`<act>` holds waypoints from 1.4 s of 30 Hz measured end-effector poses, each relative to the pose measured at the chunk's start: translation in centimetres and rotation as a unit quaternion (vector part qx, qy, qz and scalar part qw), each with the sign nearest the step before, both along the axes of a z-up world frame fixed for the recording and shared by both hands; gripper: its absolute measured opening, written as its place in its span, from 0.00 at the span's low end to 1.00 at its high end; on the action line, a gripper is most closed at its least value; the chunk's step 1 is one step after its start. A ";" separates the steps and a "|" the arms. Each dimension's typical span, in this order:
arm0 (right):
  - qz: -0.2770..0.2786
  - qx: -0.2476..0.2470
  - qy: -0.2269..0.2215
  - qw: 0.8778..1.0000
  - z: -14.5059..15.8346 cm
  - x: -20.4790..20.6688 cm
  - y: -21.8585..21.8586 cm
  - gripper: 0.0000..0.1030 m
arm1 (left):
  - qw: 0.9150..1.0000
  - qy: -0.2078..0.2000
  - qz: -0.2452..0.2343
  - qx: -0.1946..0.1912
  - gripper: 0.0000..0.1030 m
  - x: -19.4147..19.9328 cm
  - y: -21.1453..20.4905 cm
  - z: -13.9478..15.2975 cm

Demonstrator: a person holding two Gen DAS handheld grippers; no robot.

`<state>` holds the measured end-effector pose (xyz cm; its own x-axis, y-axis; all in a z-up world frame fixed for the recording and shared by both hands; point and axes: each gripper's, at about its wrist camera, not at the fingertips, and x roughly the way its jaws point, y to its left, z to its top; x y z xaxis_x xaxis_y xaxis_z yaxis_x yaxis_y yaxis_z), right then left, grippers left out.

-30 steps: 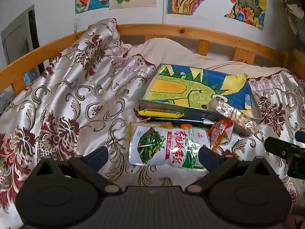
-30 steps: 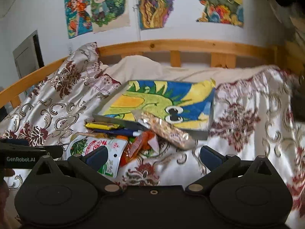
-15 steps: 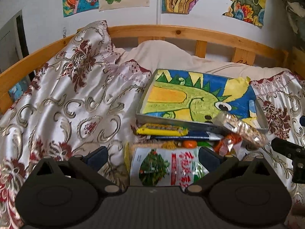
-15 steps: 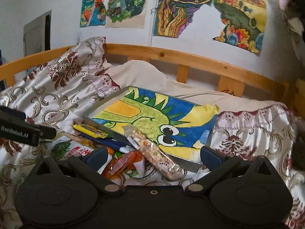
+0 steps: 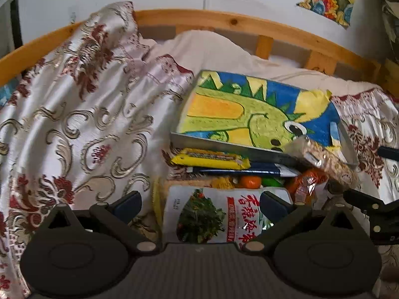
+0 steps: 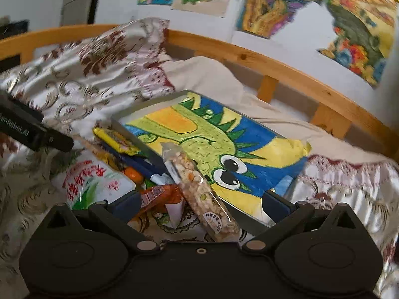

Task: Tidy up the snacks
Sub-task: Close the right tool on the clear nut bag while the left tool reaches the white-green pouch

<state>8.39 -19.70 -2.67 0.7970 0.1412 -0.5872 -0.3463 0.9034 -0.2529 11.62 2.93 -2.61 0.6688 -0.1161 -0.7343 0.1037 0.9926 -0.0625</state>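
**A:** Where do the snacks sit relative to the tray (image 5: 224, 144) with the dinosaur drawing?

**B:** All piled at its near edge. The white-green pouch (image 5: 214, 216) is nearest; the left gripper (image 5: 199, 205) is spread wide around it, not pinching. The nut bar (image 6: 202, 194) leans on the tray's near rim, between the wide-open fingers of the right gripper (image 6: 199, 205). The yellow bar (image 5: 209, 158) lies just beside that rim.

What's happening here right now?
A person with two handheld grippers is sorting snacks piled on a bed beside a tray lined with a dinosaur drawing. The left gripper is open over the white vegetable packet; the right gripper is open around the clear nut bar. Nothing is gripped.
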 end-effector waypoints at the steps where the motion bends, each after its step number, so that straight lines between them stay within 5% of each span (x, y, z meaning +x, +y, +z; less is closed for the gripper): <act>1: 0.009 -0.009 -0.005 1.000 -0.2 0.0 0.2 0.99 | 1.000 0.001 -0.005 0.000 1.00 0.1 -0.1 -0.2; 6: 0.034 -0.057 -0.006 0.998 -1.6 0.6 1.0 0.99 | 0.998 0.043 -0.045 -0.010 1.00 0.9 -0.5 -1.8; 12: 0.026 -0.068 0.014 0.997 -3.0 1.4 0.6 0.99 | 0.985 0.134 0.021 -0.102 1.00 1.4 1.3 -3.9; 19: 0.028 -0.078 0.013 0.997 -3.7 2.0 1.0 0.92 | 0.972 0.161 0.073 -0.156 1.00 1.9 2.5 -5.1; 26: 0.027 -0.091 0.018 0.995 -4.4 2.8 1.6 0.81 | 0.939 0.177 0.150 -0.254 0.99 2.3 3.5 -6.4; 36: 0.015 -0.145 0.022 0.989 -3.7 2.8 1.9 0.79 | 0.926 0.190 0.174 -0.276 0.99 3.1 3.4 -7.4; 42: 0.015 -0.158 0.047 0.986 -5.1 3.1 1.8 0.53 | 0.930 0.185 0.174 -0.266 0.94 2.8 3.2 -7.4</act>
<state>11.51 -17.95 -7.79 0.7356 -0.0371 -0.6764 -0.4072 0.7737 -0.4853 14.45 6.09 -10.02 0.4463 -0.3517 -0.8229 -0.3450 0.7808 -0.5209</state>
